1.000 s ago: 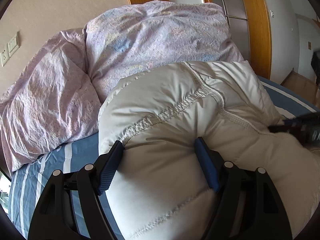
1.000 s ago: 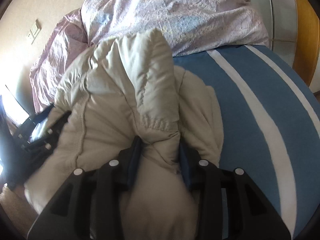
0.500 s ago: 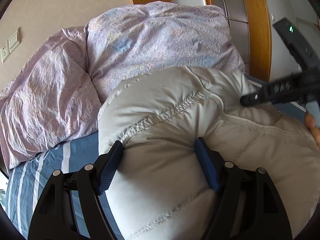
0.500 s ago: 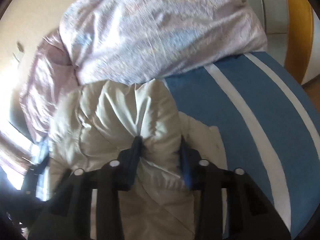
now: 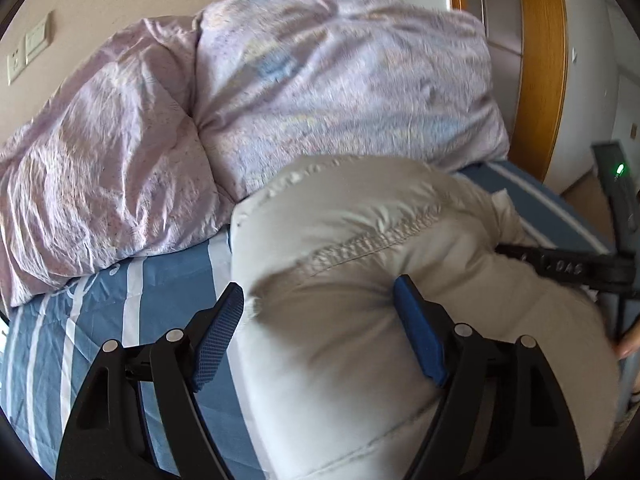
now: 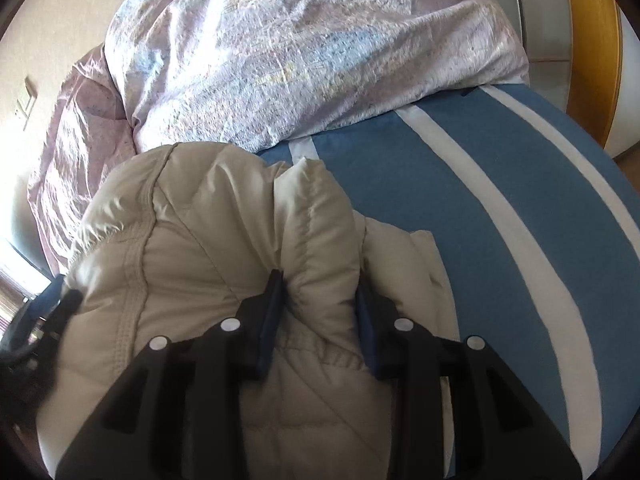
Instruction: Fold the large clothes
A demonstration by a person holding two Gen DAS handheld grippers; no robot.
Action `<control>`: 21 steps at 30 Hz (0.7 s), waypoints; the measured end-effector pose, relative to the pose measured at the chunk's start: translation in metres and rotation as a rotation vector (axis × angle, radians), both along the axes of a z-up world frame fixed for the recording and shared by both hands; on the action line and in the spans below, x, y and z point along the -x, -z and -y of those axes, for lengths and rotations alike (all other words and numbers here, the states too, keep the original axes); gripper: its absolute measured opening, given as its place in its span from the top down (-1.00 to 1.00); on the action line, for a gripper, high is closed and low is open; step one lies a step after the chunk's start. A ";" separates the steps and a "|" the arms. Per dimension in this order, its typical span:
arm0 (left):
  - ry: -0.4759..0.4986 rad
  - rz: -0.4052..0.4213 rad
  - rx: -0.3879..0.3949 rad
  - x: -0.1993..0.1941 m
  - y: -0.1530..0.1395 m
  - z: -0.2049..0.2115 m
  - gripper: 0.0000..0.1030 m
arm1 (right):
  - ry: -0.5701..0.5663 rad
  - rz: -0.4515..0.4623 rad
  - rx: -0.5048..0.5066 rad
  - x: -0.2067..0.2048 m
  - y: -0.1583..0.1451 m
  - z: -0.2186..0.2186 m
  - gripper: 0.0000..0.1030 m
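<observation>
A puffy cream quilted jacket lies bunched on the blue-and-white striped bed sheet. My left gripper straddles a thick bulge of it. Its right pad dents the fabric, its left pad touches the jacket's edge, and its jaws are opening. My right gripper is shut on a narrower padded fold of the jacket near its right edge. In the left wrist view the right gripper shows black at the far right, with a fingertip of the person below it.
A large crumpled lilac duvet is heaped behind the jacket against the wall. Bare striped sheet stretches to the right of the jacket. A wooden door frame stands at the far right, and wall sockets at the left.
The right gripper has carried its fold of the jacket down towards the bed. The jacket now sits more bunched and lower. The left gripper has shifted slightly sideways, with its jaws a little wider.
</observation>
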State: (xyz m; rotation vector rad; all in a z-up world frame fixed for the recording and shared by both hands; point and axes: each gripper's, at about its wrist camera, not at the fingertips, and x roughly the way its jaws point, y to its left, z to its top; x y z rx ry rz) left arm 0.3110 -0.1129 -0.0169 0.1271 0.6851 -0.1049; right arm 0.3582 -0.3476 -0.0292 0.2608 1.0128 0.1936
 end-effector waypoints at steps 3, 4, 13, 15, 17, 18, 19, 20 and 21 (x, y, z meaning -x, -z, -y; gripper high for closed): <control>-0.007 -0.018 -0.017 -0.003 0.004 0.001 -0.52 | 0.000 -0.001 0.011 0.000 -0.003 -0.002 0.34; -0.008 -0.017 -0.033 -0.002 0.005 0.002 -0.52 | 0.002 0.001 0.024 0.001 -0.008 -0.003 0.33; -0.013 -0.010 -0.071 -0.001 0.007 0.003 -0.53 | -0.051 0.070 0.071 0.051 -0.044 -0.006 0.13; -0.010 -0.010 -0.071 -0.001 0.007 0.004 -0.53 | -0.078 0.049 0.130 0.051 -0.028 -0.011 0.14; -0.015 -0.011 -0.079 -0.002 0.006 0.005 -0.53 | -0.071 0.028 0.089 0.046 -0.018 -0.008 0.13; -0.018 -0.010 -0.081 -0.002 0.006 0.006 -0.53 | -0.068 0.021 0.068 0.043 -0.015 -0.006 0.13; -0.024 -0.006 -0.083 -0.002 0.006 0.007 -0.53 | -0.067 0.021 0.050 0.042 -0.012 -0.003 0.13; -0.027 -0.002 -0.083 -0.002 0.006 0.007 -0.53 | -0.067 0.023 0.040 0.042 -0.010 -0.001 0.13; -0.031 0.004 -0.081 -0.001 0.006 0.007 -0.53 | -0.068 0.030 0.033 0.043 -0.009 0.000 0.13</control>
